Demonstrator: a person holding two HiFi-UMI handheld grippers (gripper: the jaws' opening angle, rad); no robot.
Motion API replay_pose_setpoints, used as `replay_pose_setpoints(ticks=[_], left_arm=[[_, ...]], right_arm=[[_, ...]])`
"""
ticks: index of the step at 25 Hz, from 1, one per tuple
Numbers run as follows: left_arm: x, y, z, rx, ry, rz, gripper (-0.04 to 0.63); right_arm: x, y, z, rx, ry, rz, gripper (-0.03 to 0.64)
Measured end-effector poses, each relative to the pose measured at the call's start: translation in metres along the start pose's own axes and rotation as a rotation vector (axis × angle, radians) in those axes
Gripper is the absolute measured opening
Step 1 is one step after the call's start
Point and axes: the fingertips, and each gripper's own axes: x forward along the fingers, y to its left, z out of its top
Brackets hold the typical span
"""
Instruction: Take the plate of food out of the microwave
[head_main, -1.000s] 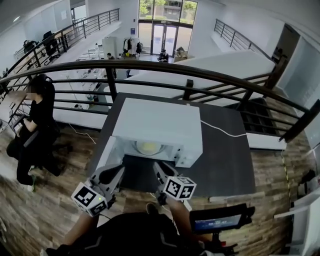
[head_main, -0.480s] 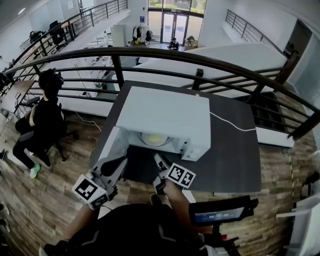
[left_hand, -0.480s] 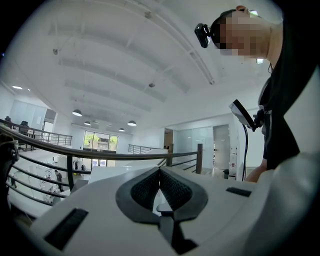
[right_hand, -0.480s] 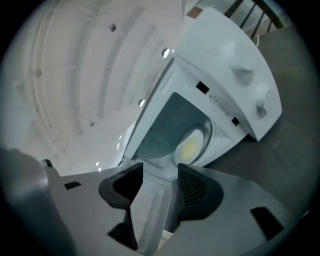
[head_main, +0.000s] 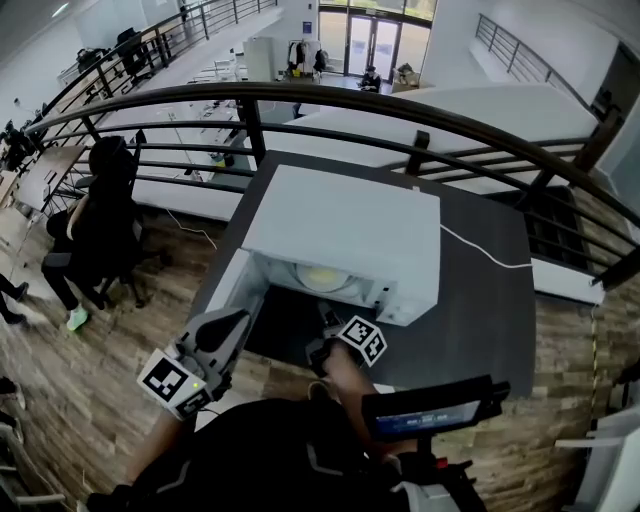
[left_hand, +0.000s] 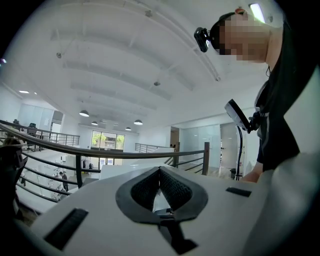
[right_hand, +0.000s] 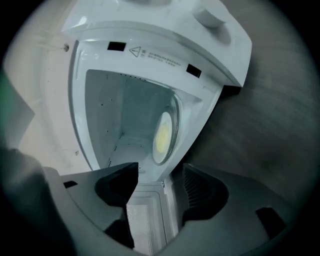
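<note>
My left claw (left_hand: 160, 172) is pinched closed, empty. My right claw (right_hand: 159, 176) has just been spreading wide — nothing between its jaws — facing the open microwave (head_main: 345, 225) on the table (head_main: 470, 310); the plate of food (right_hand: 164, 132) sits inside it.

Both the left gripper (left_hand: 160, 169) and the right gripper (right_hand: 159, 175) have grey shells, with 2 black ribbed pads (left_hand: 141, 190) lining the jaws and black rectangular slots behind them. Further behind the jaws sits a white cube (head_main: 176, 386) with black square markers. The person wears a black top (head_main: 270, 465) and a black head camera (left_hand: 201, 39).
</note>
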Motion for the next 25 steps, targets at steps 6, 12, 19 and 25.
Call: replay_pose_setpoints(ticks=[6, 12, 19, 25], left_arm=[[0.007, -0.003, 0.006, 0.009, 0.014, 0.036, 0.005], [0.020, -0.007, 0.008, -0.003, 0.024, 0.077, 0.005], [0.019, 0.000, 0.007, -0.001, 0.040, 0.129, 0.005], [0.021, 0.007, 0.007, 0.003, 0.053, 0.154, 0.005]], right_arm=[[0.013, -0.008, 0.006, 0.079, 0.006, -0.013, 0.278], [0.017, -0.020, 0.029, 0.148, -0.020, -0.042, 0.278], [0.035, -0.029, 0.037, 0.217, -0.038, -0.059, 0.278], [0.048, -0.033, 0.050, 0.249, -0.062, -0.073, 0.278]])
